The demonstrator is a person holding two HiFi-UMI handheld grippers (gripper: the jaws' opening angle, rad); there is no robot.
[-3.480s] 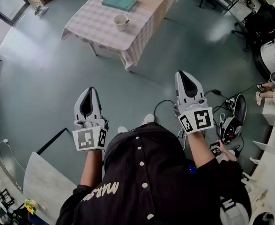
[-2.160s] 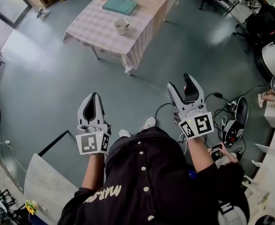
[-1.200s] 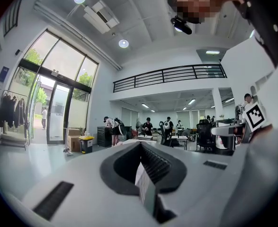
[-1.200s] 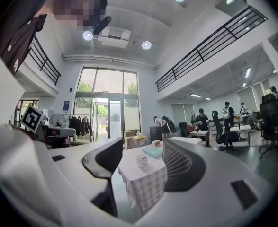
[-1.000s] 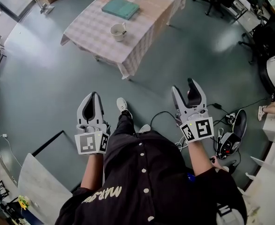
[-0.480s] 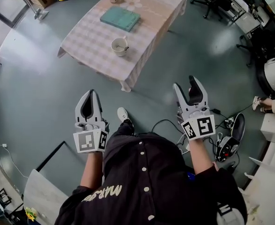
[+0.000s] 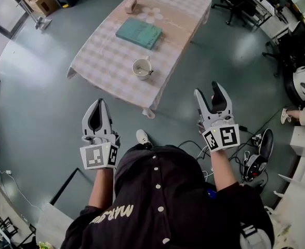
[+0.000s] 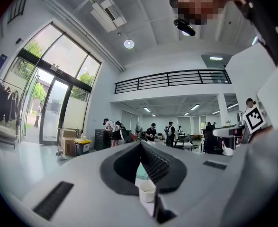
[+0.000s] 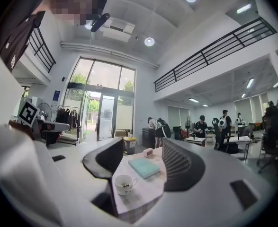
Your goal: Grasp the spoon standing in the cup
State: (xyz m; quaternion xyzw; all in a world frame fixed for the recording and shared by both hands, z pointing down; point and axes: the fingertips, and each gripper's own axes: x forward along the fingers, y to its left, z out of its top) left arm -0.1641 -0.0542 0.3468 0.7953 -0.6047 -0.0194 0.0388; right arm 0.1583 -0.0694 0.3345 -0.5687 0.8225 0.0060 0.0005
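The cup (image 7: pixel 141 69) stands near the near edge of the table (image 7: pixel 105 56), toward its right corner and well apart from me. The spoon is too small to see. I hold my right gripper (image 7: pixel 208 90) spread, probably ready for the spoon; my left gripper (image 7: pixel 98 104) is clenched on nothing.

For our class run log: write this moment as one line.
stage: pre-grasp | left hand-held gripper: shut, empty | right hand-held gripper: open, empty | spoon: in cup on table, untouched
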